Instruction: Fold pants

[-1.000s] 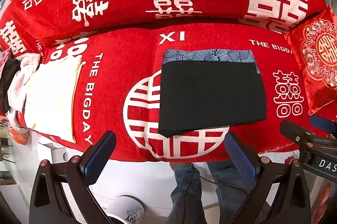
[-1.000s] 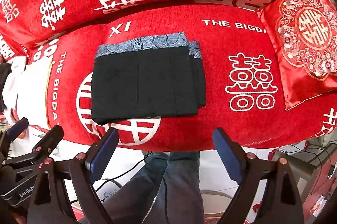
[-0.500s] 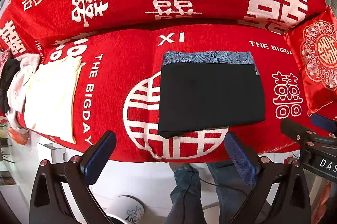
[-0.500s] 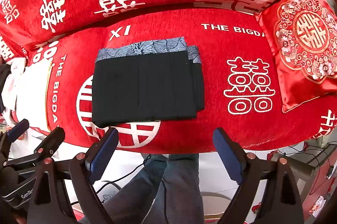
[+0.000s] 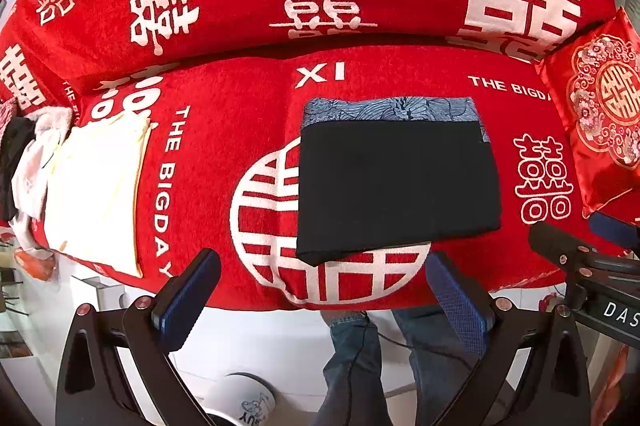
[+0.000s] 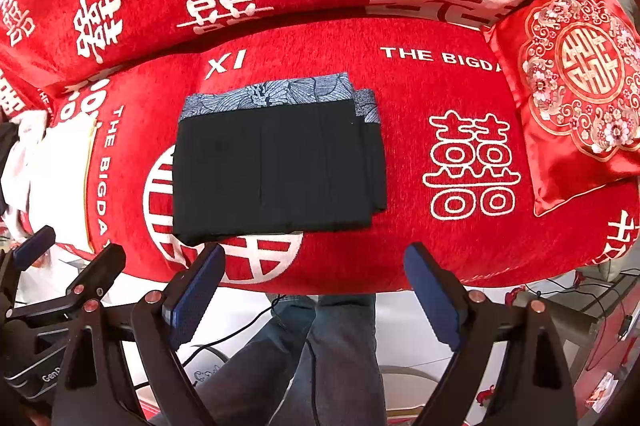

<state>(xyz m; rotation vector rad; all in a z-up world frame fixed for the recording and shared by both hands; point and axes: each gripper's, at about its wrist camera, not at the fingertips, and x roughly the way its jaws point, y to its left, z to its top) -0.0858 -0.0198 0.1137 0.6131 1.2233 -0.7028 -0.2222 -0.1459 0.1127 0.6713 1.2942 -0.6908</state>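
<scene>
Nothing has moved: both tongs (image 5: 320, 300) (image 6: 314, 286) hover apart, empty, above folded pants (image 6: 276, 166).

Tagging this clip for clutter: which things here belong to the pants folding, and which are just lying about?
Job:
- black pants, folded on the red sofa cover
- left tongs and right tongs, both open, holding nothing

Lying about:
- cream garment
- embroidered red cushion

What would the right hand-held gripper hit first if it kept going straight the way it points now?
Probably the folded black pants. The right hand-held gripper hangs open and empty near their front edge on the red sofa cover; depth is unclear, so it might land just in front.
</scene>
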